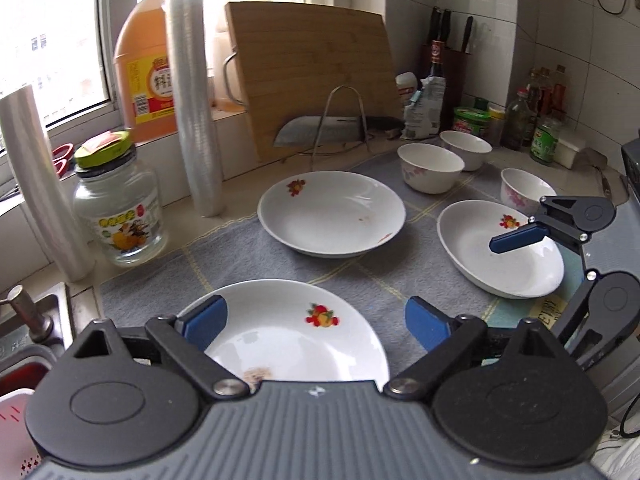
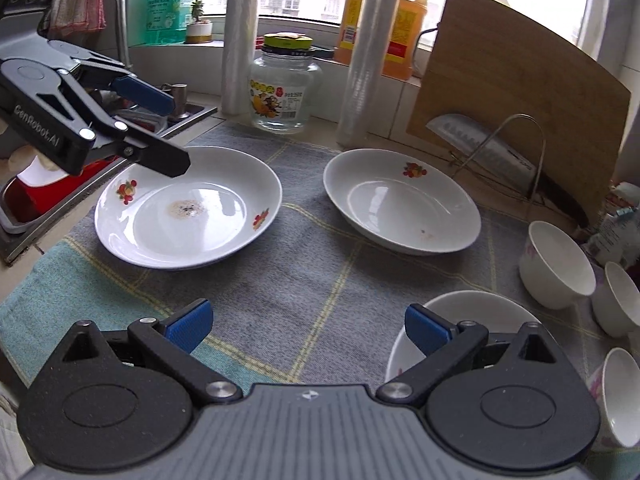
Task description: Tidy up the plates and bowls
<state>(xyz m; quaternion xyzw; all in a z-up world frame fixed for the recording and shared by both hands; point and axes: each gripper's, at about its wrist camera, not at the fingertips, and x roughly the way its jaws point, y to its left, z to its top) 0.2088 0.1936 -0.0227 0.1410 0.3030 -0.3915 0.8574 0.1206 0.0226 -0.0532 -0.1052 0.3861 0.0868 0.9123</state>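
Note:
Three white deep plates with fruit prints lie on a grey checked cloth point(image 1: 380, 280). The near plate point(image 1: 288, 332) lies under my left gripper point(image 1: 314, 324), which hangs open above it and holds nothing. The middle plate point(image 1: 332, 212) is free. My right gripper point(image 1: 536, 284) hovers open over the right plate point(image 1: 500, 264). In the right wrist view the right gripper point(image 2: 308, 328) is open above the cloth, one finger over the plate point(image 2: 472, 308). The left gripper point(image 2: 168, 128) stands above the stained plate point(image 2: 188, 208). Three floral bowls point(image 2: 556, 264) point(image 2: 620, 300) point(image 2: 616, 392) stand at the right.
Behind the cloth stand a glass jar point(image 1: 118, 208), two rolls of plastic wrap point(image 1: 194, 108), oil jugs point(image 1: 144, 64), and a cutting board point(image 1: 312, 76) with a cleaver point(image 1: 320, 132) on a wire rack. The sink point(image 2: 120, 120) is left; condiment bottles point(image 1: 540, 120) crowd the back right corner.

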